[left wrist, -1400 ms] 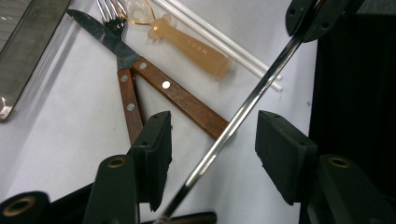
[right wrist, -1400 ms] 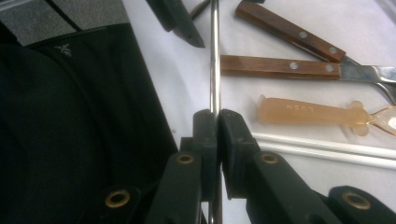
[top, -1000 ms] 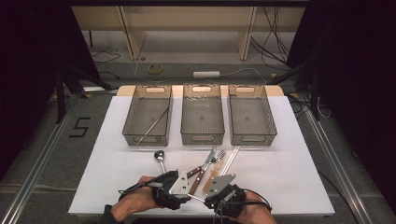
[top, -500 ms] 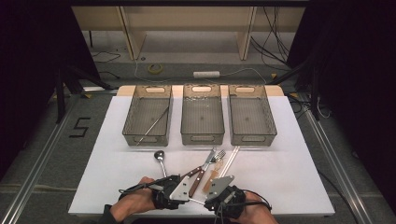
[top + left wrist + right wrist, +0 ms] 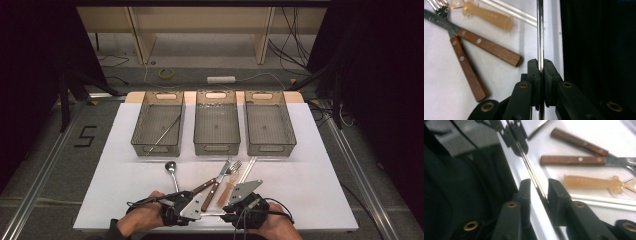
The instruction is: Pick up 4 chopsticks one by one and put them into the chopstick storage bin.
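A thin metal rod (image 5: 539,30) lies along the table's front edge between my two grippers. My left gripper (image 5: 539,66) is shut on it; its jaws have just been closing, and the pads pinch the rod. In the right gripper view the same rod (image 5: 529,170) runs between the jaws of my right gripper (image 5: 539,186). Those jaws have just been opening and stand apart from the rod. In the high view both hands sit at the front edge, left gripper (image 5: 185,210) and right gripper (image 5: 227,212) facing each other.
Two wooden-handled utensils (image 5: 210,187), an amber plastic utensil (image 5: 227,192), clear sticks (image 5: 247,167) and a metal spoon (image 5: 171,167) lie just beyond the grippers. Three grey bins (image 5: 216,145) stand in a row farther back; the left bin (image 5: 157,147) holds a metal rod (image 5: 165,134).
Both hands have kept their place at the front edge. Nothing on the table has visibly moved.
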`<state>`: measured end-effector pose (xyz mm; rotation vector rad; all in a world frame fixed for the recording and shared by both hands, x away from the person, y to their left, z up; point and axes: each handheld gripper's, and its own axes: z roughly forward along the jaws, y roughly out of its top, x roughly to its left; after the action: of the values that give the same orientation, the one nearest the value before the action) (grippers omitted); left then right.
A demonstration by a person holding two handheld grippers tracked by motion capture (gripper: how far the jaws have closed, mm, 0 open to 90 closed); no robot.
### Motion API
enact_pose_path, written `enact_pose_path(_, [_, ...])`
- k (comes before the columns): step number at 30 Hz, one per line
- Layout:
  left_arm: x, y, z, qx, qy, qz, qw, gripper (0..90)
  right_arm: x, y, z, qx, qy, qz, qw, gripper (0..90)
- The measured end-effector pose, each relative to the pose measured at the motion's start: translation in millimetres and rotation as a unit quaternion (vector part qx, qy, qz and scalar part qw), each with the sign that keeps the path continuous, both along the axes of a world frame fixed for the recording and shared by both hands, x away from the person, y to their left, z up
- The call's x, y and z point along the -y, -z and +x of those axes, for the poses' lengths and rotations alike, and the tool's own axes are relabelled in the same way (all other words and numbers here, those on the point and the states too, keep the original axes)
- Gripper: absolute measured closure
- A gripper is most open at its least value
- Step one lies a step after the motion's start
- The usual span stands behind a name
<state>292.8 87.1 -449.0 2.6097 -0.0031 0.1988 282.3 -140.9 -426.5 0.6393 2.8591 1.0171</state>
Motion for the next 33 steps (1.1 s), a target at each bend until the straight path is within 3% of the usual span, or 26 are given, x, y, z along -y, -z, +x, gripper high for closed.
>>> enact_pose_path(3, [-2.6,-0.7,2.7,0.002,-0.013,-0.002,0.9999,85.1,5.1,-3.7,2.7,0.006,0.028,0.033,0.9991,57.4])
enact_pose_path(6, [-4.1,-1.6,4.5,0.002,-0.035,-0.004,0.9994,85.1,12.1,-6.3,5.4,0.020,0.061,0.065,0.9958,50.3])
enact_pose_path(9, [-6.5,-4.8,9.3,0.011,-0.071,-0.007,0.9974,85.1,20.6,-8.1,7.7,0.042,0.100,0.090,0.9900,46.3])
enact_pose_path(12, [-10.4,-8.0,14.3,0.013,-0.113,-0.017,0.9934,85.0,31.3,-9.3,8.9,0.057,0.133,0.116,0.9827,44.8])
enact_pose_path(16, [-17.3,-11.9,21.3,0.015,-0.164,-0.038,0.9856,84.8,43.7,-7.5,9.5,0.066,0.166,0.139,0.9741,40.6])
enact_pose_path(18, [-21.1,-14.3,24.1,0.013,-0.182,-0.049,0.9820,84.9,49.3,-5.4,10.8,0.053,0.175,0.160,0.9701,39.7])
enact_pose_path(24, [-31.6,-19.7,32.0,0.002,-0.228,-0.078,0.9706,84.8,57.9,-3.9,11.1,0.060,0.203,0.183,0.9602,37.7])
enact_pose_path(29, [-40.6,-21.1,39.0,-0.009,-0.260,-0.091,0.9614,84.7,61.3,-3.4,11.1,0.060,0.211,0.189,0.9571,37.2])
enact_pose_path(30, [-42.7,-21.7,40.9,-0.013,-0.271,-0.096,0.9577,84.6,61.4,-3.4,10.7,0.064,0.213,0.187,0.9568,37.3])
enact_pose_path(33, [-48.0,-25.0,45.1,-0.017,-0.293,-0.105,0.9503,84.7,60.5,-3.6,9.0,0.072,0.214,0.181,0.9574,37.3])
